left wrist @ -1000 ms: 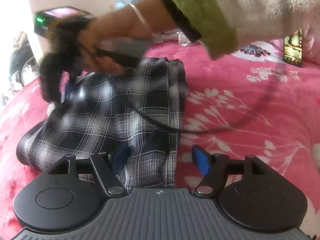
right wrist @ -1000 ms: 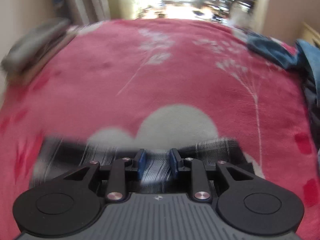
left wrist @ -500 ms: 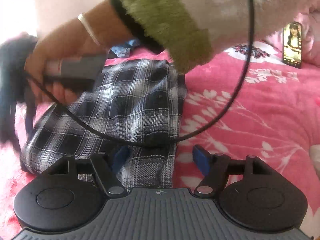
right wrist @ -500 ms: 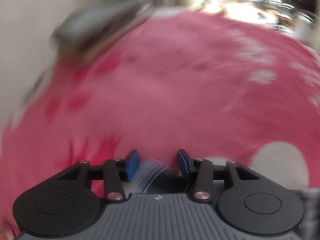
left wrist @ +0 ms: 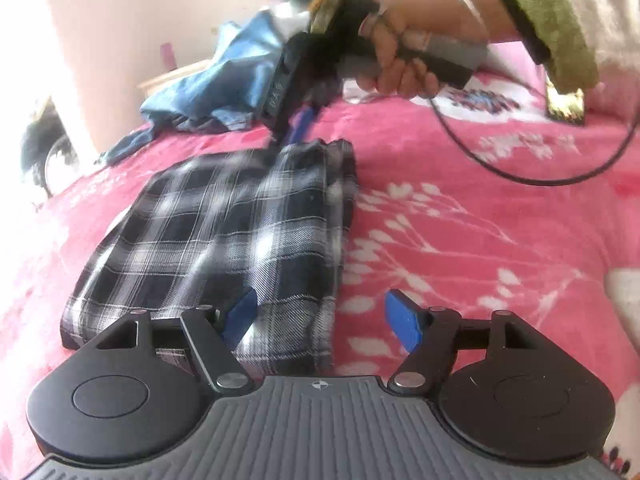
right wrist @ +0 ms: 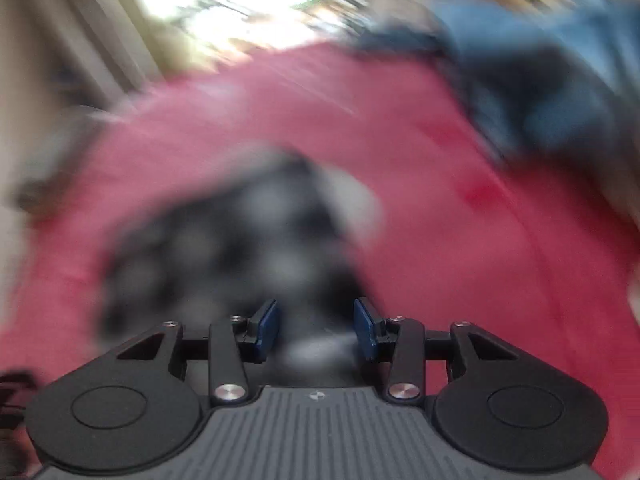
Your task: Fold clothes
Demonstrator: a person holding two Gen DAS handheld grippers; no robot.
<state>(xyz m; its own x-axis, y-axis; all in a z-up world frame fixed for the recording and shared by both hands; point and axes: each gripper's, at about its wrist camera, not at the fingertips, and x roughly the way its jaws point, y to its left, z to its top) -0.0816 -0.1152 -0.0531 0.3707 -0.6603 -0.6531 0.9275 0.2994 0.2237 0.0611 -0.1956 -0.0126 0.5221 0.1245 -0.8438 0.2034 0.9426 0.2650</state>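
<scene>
**Daylight glare, one view smeared**

Both fisheye views bend strongly at the rims. The left wrist view is bright and mostly sharp; the wall at 10 o'clock is washed out, and the plaid garment (left wrist: 224, 248) shows slight streaking. The right wrist view is heavily motion-blurred, with blown-out light at 12 o'clock; only the gripper body stays crisp.

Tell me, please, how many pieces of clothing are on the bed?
2: a folded plaid shirt in front, and blue clothes bunched at the far edge, perhaps more than one piece.
</scene>
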